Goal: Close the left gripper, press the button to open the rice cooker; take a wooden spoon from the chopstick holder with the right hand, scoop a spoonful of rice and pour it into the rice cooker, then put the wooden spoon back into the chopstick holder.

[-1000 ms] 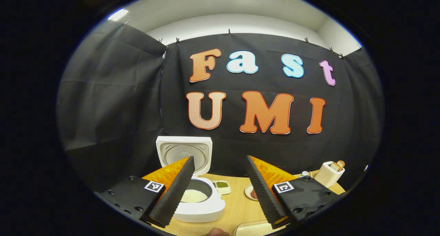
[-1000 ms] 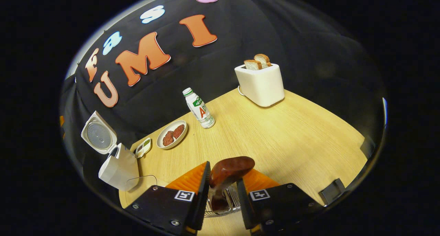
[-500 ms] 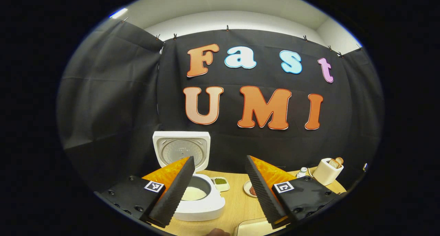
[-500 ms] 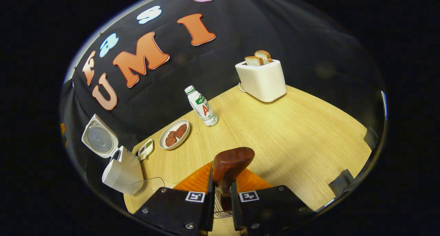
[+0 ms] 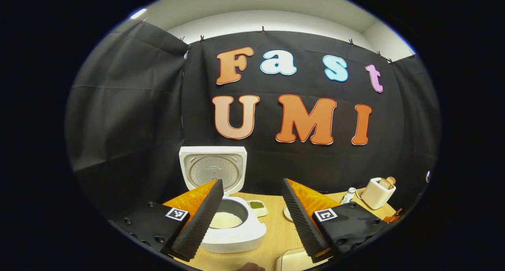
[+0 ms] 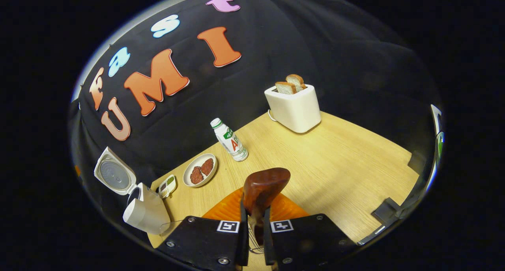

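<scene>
Wooden table: two toast slices; right gripper pinches one wooden spoon; left gripper spread.

Free room and obstacles about the rice cooker: its lid stands upright behind the open pot, blocking approach from the rear and leaving the pot mouth open from above and from the front. To the cooker's right a small dish, a plate of patties and a bottle line the wall side. Farther right a broad stretch of bare table reaches to the toaster in the far corner.
</scene>
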Demonstrator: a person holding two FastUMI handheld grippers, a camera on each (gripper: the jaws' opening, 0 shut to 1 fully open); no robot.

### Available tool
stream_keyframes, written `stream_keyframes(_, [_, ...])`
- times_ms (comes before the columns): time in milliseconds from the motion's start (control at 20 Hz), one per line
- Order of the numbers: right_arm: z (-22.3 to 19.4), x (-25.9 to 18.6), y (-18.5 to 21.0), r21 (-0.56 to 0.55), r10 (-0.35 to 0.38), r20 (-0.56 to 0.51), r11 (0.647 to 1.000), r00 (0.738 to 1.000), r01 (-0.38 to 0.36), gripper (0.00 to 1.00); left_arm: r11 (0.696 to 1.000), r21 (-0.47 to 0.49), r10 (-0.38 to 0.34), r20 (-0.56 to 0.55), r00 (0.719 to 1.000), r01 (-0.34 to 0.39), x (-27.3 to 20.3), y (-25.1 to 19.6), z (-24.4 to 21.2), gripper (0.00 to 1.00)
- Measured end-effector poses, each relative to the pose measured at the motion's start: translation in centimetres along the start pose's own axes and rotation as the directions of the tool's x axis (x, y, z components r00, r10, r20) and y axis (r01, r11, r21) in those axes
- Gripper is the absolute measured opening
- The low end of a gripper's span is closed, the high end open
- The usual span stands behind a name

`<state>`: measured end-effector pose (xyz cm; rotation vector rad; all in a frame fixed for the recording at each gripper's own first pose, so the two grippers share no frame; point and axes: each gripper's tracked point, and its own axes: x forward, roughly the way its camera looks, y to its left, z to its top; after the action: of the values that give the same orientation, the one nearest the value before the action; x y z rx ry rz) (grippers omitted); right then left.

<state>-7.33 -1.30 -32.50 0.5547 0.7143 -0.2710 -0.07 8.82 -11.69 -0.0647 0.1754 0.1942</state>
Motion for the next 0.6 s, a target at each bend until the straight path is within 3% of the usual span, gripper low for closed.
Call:
stream_keyframes(300, [2.5,-2.6,4.6,-0.026,0.057,0.064,0.998,0.996,-0.055,0.14,1.0,-0.017,-0.002,-0.001,1.0,0.002,-0.3,1.4,-0.8,1.0])
stream_keyframes(500, [1.7,-3.4,9.1,-0.075,0.13,0.059,0.989,0.99,-0.126,0.15,1.0,0.018,-0.003,-0.006,1.0,0.003,-0.3,2.0,-1.4,1.0])
stream_keyframes(550, [1.2,-3.5,10.2,-0.097,0.148,0.052,0.985,0.988,-0.143,0.1,1.0,0.022,-0.006,-0.011,1.0,0.006,-0.4,2.1,-1.6,1.0])
stream_keyframes(600, [0.7,-3.5,11.3,-0.12,0.165,0.046,0.98,0.985,-0.159,0.15,1.0,0.027,-0.011,-0.017,1.0,0.011,-0.5,2.2,-1.9,1.0])
